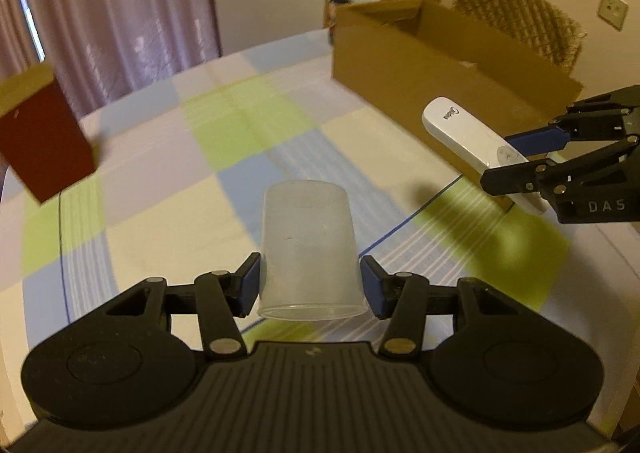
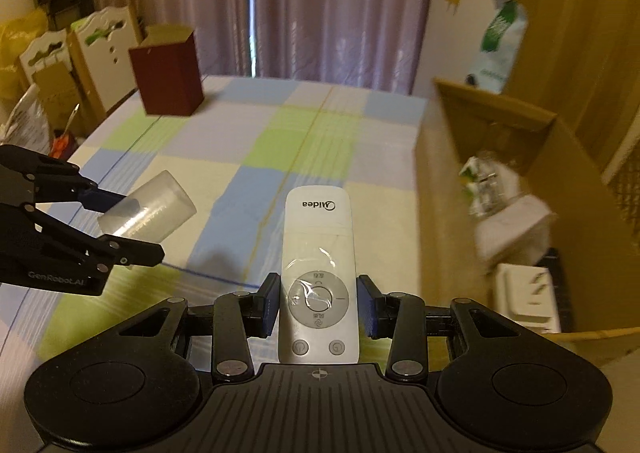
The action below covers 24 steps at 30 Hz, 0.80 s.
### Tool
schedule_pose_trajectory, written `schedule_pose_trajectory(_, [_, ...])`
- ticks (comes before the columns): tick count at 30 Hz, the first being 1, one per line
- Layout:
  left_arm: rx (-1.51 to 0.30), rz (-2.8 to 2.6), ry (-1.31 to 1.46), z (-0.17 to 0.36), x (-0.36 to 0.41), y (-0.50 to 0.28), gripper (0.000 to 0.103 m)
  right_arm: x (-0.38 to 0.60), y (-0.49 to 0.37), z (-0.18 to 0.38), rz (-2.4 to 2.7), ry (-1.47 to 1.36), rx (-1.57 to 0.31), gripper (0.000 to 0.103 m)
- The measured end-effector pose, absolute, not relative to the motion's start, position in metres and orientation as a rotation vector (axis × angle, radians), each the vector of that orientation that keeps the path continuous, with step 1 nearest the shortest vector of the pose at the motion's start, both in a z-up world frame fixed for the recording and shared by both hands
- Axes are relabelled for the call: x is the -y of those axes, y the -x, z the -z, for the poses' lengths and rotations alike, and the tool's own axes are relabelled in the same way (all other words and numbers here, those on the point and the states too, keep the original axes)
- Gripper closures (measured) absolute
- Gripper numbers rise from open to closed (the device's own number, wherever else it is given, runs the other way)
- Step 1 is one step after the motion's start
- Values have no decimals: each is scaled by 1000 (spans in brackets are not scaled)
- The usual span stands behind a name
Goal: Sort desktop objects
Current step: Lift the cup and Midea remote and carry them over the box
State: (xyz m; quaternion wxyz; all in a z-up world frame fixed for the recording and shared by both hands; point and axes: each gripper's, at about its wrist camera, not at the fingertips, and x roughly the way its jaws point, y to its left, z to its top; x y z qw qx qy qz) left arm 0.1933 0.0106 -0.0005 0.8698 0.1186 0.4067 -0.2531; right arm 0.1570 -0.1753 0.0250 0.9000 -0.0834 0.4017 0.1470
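Note:
My left gripper [image 1: 311, 287] is shut on a frosted plastic cup [image 1: 308, 249], held above the checked tablecloth with its mouth toward the camera. The same cup [image 2: 150, 209] and left gripper [image 2: 120, 227] show at the left of the right wrist view. My right gripper [image 2: 319, 303] is shut on a white Midea remote control [image 2: 318, 265], lifted off the table. In the left wrist view that remote [image 1: 476, 145] and the right gripper [image 1: 532, 157] hover in front of the cardboard box [image 1: 420, 65].
The open cardboard box [image 2: 500, 133] at the right holds white items and a crumpled wrapper. A dark red box [image 2: 168, 73] stands at the table's far left corner, also visible as a dark red box [image 1: 40, 141]. Curtains and a wicker chair [image 1: 520, 21] lie beyond the table [image 2: 280, 141].

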Motion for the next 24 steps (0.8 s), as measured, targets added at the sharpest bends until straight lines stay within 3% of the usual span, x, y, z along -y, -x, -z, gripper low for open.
schedule_pose_trajectory(24, [-639, 797, -351, -79, 156, -229, 56, 305, -154, -99, -71, 97, -708, 64])
